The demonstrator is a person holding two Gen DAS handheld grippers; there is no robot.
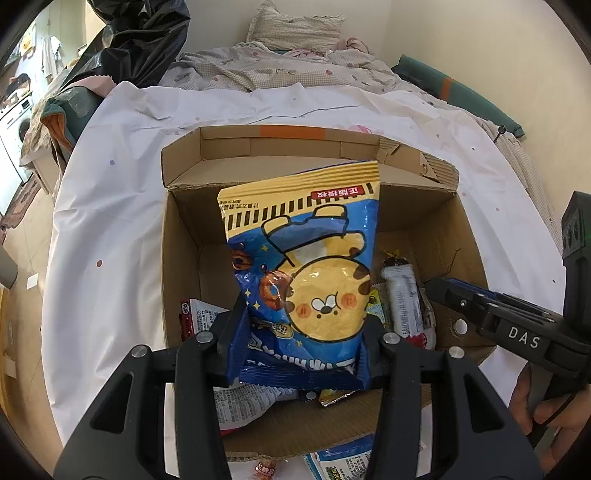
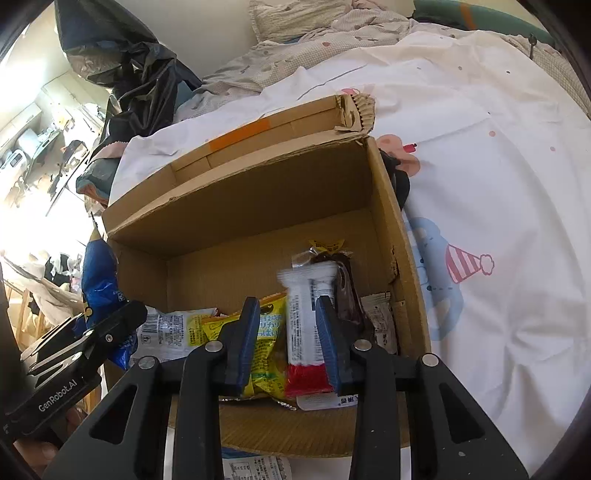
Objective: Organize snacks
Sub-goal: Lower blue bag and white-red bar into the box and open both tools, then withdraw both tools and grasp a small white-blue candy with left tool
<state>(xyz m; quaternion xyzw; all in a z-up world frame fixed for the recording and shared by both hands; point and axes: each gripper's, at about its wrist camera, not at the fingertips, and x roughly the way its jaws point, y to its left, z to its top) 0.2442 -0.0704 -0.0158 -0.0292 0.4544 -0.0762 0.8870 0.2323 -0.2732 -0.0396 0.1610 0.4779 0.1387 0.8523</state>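
My left gripper (image 1: 303, 332) is shut on a blue and yellow snack bag (image 1: 314, 258) printed with a cartoon bear. The bag hangs upside down over an open cardboard box (image 1: 184, 229). In the right wrist view this gripper (image 2: 125, 321) and its blue bag (image 2: 98, 273) are at the box's left wall. My right gripper (image 2: 288, 343) hovers over the box (image 2: 240, 206) with its blue pads partly apart. Below the gap lie a yellow packet (image 2: 267, 339) and a white packet with a red end (image 2: 303, 325), which looks loose in the box. A dark brown packet (image 2: 347, 291) lies beside them.
The box sits on a bed under a white dotted sheet (image 1: 122, 184). More packets lie on the sheet in front of the box (image 1: 343, 465). A black plastic bag (image 1: 144, 40) and a pillow (image 1: 295, 29) are at the far end. A hand (image 1: 543, 406) holds the right gripper (image 1: 439, 286).
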